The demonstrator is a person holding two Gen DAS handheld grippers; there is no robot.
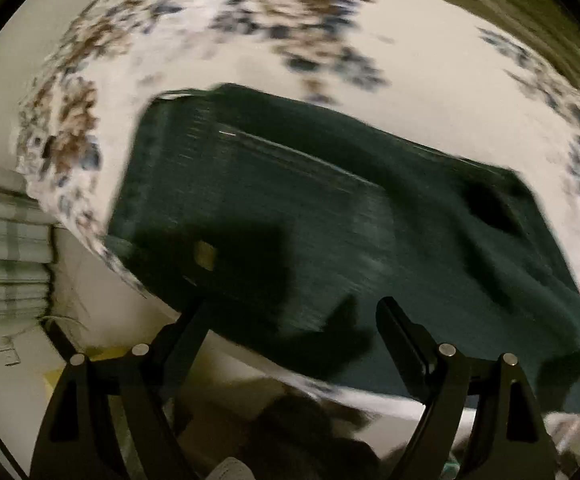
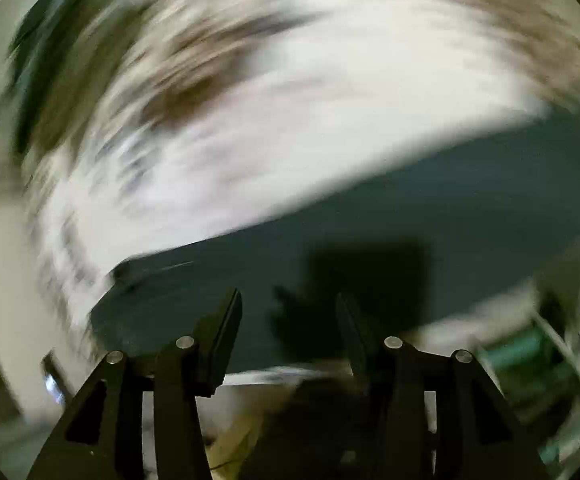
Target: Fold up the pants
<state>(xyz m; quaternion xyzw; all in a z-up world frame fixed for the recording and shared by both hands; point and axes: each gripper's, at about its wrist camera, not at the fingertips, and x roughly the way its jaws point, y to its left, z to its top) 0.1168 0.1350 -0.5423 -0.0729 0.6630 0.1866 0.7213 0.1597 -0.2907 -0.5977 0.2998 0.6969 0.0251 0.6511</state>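
Near the bed's front edge, both tools, left and right, hover spread apart above dark green pants; grip matching edges squarely.

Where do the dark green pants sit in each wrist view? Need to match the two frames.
Left wrist: the pants fill the centre, running from upper left to lower right, ahead of the open left gripper.
Right wrist: blurred dark band across the lower half, ahead of the open right gripper.
Shared landmark: the white floral bedsheet.
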